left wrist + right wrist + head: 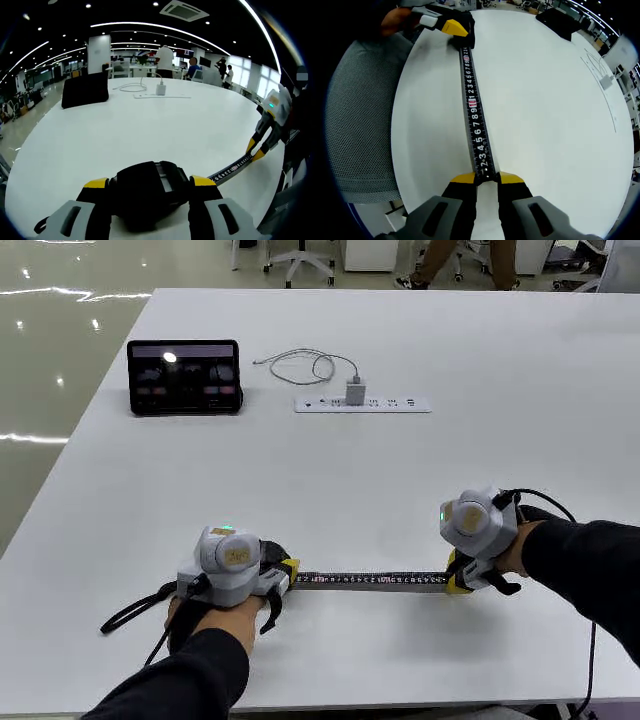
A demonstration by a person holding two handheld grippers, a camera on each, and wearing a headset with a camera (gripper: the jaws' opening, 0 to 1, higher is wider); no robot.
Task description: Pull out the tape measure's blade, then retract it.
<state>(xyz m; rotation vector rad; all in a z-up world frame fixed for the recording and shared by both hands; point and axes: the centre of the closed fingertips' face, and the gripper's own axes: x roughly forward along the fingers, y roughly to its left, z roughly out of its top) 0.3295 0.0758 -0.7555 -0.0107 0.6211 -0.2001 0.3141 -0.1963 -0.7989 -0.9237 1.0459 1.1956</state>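
My left gripper [285,575] [150,182] is shut on the black tape measure case [147,192] [272,558], which rests on the white table [330,480] near its front edge. The dark blade [370,581] [474,115] [230,171] with white numbers runs flat over the table from the case to my right gripper [455,582] [483,178]. That gripper is shut on the blade's tip. In the right gripper view the left gripper [451,27] and the case sit at the far end of the blade.
A dark tablet [184,376] stands at the back left of the table. A white power strip [362,404] with a charger [355,392] and coiled cable [305,364] lies behind the middle. A grey mesh chair [362,125] is beside the table's edge.
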